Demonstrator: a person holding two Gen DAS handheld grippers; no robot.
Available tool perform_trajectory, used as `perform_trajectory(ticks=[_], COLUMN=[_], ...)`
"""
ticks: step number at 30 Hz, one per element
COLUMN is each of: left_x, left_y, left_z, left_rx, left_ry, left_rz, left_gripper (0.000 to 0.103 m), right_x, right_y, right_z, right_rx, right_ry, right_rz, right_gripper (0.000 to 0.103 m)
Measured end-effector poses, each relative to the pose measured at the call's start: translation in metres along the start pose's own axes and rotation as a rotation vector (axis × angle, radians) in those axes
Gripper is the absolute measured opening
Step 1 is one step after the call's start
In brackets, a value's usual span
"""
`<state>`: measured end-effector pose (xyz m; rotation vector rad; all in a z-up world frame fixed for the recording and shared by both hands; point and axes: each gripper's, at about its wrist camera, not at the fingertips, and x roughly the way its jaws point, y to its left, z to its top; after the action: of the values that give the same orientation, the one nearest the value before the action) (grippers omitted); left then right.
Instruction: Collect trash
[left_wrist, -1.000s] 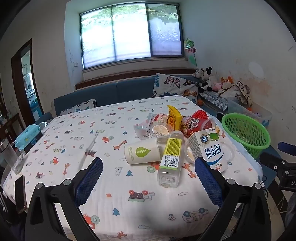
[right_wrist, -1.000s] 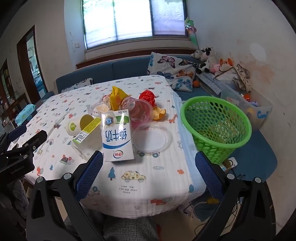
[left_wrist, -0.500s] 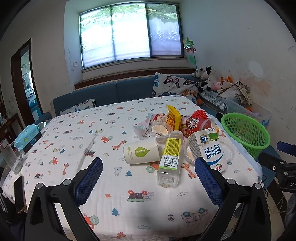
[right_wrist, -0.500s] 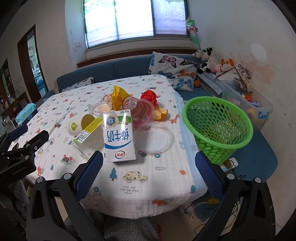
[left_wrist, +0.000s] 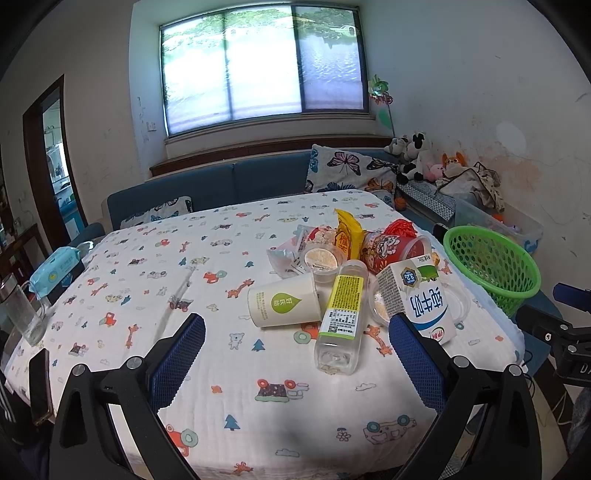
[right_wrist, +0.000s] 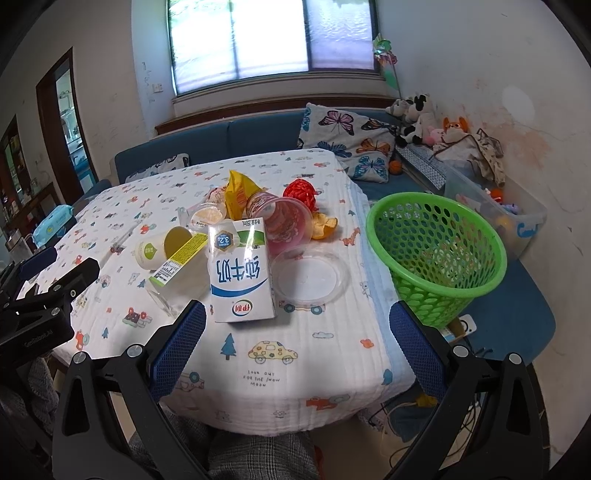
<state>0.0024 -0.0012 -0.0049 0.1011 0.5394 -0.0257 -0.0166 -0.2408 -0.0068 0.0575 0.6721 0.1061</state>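
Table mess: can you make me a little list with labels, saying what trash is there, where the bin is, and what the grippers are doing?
trash: milk carton, plastic bottle and paper cup, both lying down, red plastic cup, clear lid, orange peel
bin: green basket, beside the table, no trash visible inside
left gripper: open, holding nothing
right gripper: open, holding nothing

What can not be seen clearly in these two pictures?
- Basket inside: the right view shows only blurry shapes through its mesh; in the left view its wall hides the bottom.
- Small print on the bottle label: too small in both views.
- Peel: the red cup hides it in the left view.
- Phone: cut off by the left view's dark edge.
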Motion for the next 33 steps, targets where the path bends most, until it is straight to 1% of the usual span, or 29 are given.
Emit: perform_trajectory(ticks=[33], left_x=[0.0013], left_y=[0.0009], left_z=[0.0005], left_rx=[0.000], left_ry=[0.002], left_rz=[-0.004], left_gripper=[0.097], right_x=[0.0044], right_y=[0.0023], right_z=[0.0002], right_rx=[-0.001], right_ry=[0.002], right_rz=[0.007], right_gripper=[0.099])
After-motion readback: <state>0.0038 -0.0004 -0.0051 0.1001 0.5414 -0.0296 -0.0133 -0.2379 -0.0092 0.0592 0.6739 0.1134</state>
